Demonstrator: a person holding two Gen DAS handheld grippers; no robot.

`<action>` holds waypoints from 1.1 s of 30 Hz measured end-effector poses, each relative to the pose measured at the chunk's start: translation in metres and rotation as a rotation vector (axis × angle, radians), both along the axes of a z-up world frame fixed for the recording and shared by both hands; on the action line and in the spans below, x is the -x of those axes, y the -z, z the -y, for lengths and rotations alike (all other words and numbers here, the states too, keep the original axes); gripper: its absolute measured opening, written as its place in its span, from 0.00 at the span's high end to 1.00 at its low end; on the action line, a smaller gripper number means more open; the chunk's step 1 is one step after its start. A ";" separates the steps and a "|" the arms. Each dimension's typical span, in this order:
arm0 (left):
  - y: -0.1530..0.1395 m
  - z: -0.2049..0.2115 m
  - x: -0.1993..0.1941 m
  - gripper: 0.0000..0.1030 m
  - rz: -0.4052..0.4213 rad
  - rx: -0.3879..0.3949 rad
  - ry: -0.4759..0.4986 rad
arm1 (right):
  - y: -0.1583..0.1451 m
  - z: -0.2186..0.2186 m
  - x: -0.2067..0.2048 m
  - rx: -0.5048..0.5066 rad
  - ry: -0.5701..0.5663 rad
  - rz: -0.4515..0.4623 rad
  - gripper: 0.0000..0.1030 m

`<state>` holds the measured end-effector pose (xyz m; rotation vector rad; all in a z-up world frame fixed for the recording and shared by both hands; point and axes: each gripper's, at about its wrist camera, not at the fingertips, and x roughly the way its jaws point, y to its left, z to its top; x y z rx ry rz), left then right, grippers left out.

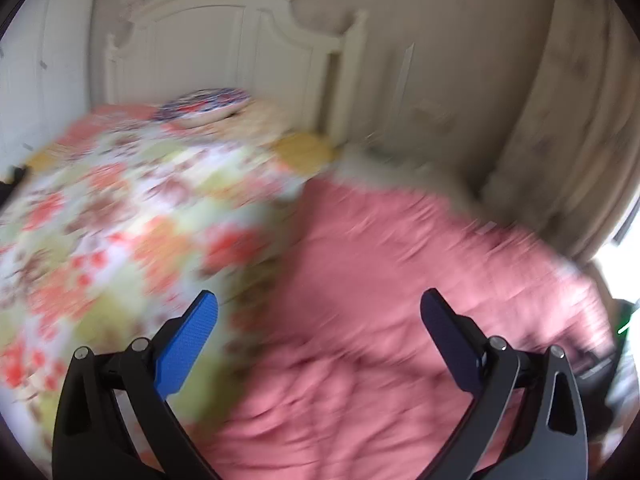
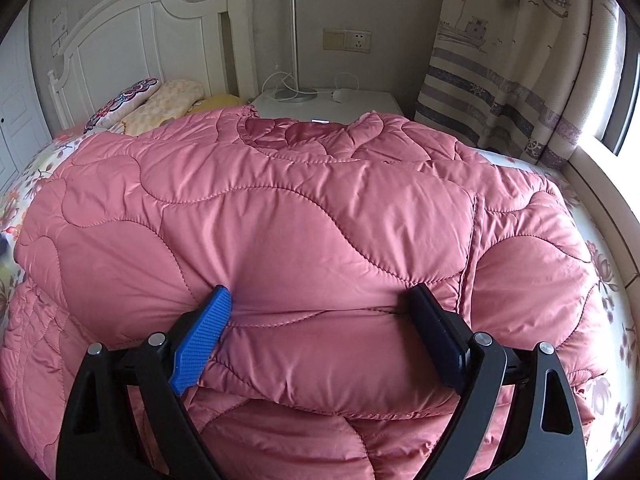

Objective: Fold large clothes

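In the left wrist view, which is blurred, the left claw has its fingers wide apart and holds nothing. Below it lies the pink quilted coat, on the right part of the bed; its left edge meets the flowered bedsheet, which is bare toward the far white headboard.

In the right wrist view, which is sharp, the right claw is also spread, and its two tips press on the near folded edge of the pink quilted coat. Only this view shows the nightstand with a lamp, and the curtain at far right.
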<state>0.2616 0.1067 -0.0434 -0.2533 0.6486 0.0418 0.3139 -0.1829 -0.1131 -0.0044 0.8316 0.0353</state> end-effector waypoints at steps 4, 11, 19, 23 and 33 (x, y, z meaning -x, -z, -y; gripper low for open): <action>0.012 0.019 -0.035 0.02 -0.057 0.045 0.119 | 0.000 0.003 0.000 -0.022 -0.003 -0.003 0.16; 0.048 0.051 -0.062 0.02 -0.175 -0.144 0.167 | 0.000 0.006 0.000 -0.048 -0.014 -0.002 0.16; 0.030 0.032 -0.133 0.02 -0.229 -0.010 0.196 | 0.000 0.007 0.000 -0.061 -0.013 -0.004 0.16; 0.057 0.030 -0.158 0.02 -0.324 -0.033 0.188 | 0.001 0.007 0.000 -0.072 -0.022 -0.001 0.16; 0.050 0.037 -0.207 0.02 -0.381 -0.086 0.157 | 0.001 0.009 -0.001 -0.081 -0.024 -0.005 0.16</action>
